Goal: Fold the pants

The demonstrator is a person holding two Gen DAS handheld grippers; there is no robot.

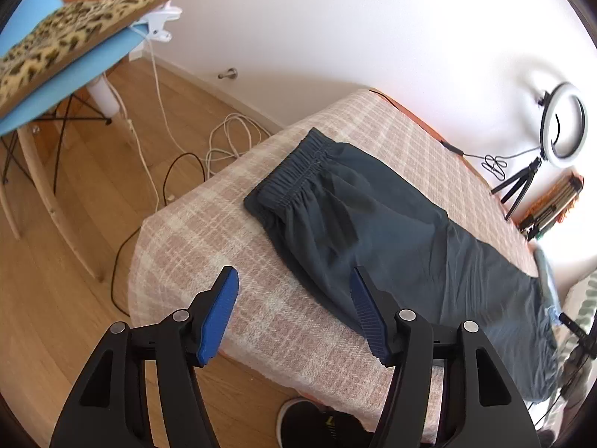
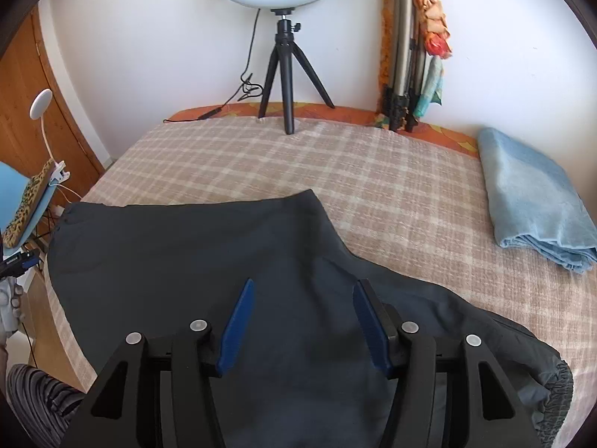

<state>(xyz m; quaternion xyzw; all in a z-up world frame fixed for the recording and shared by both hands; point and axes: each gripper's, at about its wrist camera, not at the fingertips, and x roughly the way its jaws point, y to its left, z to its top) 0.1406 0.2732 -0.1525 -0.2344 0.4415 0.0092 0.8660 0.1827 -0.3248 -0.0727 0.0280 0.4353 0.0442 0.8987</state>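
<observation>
Dark teal-grey pants lie flat on the checked bed cover, their elastic waistband toward the bed's far left corner. My left gripper hovers open over the pants' near edge, blue pads apart with nothing between them. In the right wrist view the pants spread across the bed, a gathered cuff at the lower right. My right gripper stands open above the cloth, its pads clear of it.
A folded light blue towel lies at the bed's right. A ring light on a tripod and a folded stand stand at the wall. A chair with a leopard cushion, cables and a shoe are on the wooden floor.
</observation>
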